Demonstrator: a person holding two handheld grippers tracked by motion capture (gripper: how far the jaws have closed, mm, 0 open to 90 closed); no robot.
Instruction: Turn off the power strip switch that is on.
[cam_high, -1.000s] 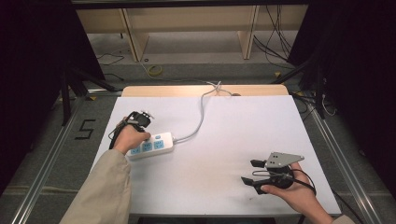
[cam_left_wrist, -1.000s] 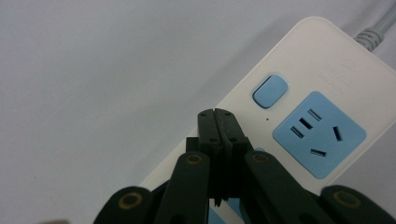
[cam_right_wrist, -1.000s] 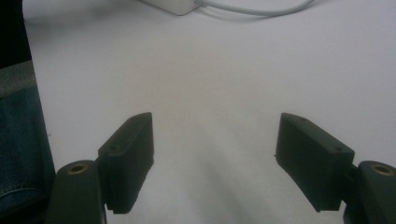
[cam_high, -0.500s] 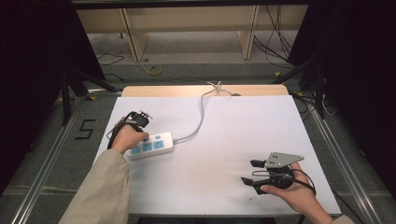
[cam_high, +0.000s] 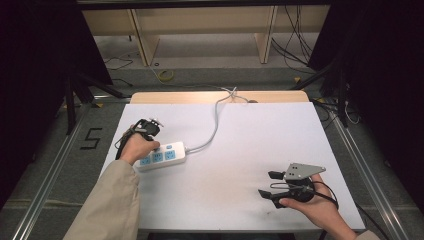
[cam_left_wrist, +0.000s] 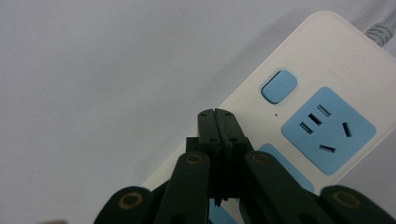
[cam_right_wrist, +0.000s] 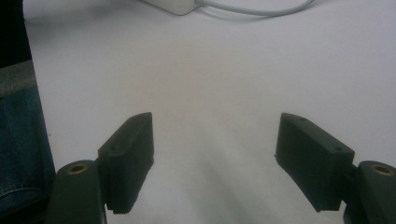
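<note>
A white power strip (cam_high: 160, 156) with blue sockets lies on the left part of the white table (cam_high: 260, 130). Its grey cable (cam_high: 215, 125) runs to the far edge. My left gripper (cam_left_wrist: 215, 114) is shut, jaws pressed together with nothing between them. Its tip hovers over the strip's edge, just short of the blue switch (cam_left_wrist: 279, 86) and beside a blue socket (cam_left_wrist: 328, 129). In the high view the left hand holds that gripper (cam_high: 151, 142) above the strip's left end. My right gripper (cam_high: 269, 185) rests open at the front right, jaws (cam_right_wrist: 215, 154) wide apart over bare table.
The strip's corner (cam_right_wrist: 173, 5) and cable (cam_right_wrist: 252, 9) show far ahead in the right gripper view. Metal rails (cam_high: 50, 170) flank the table, and a "5" mark (cam_high: 91, 138) is on the floor at left. Wooden shelving (cam_high: 200, 25) stands behind.
</note>
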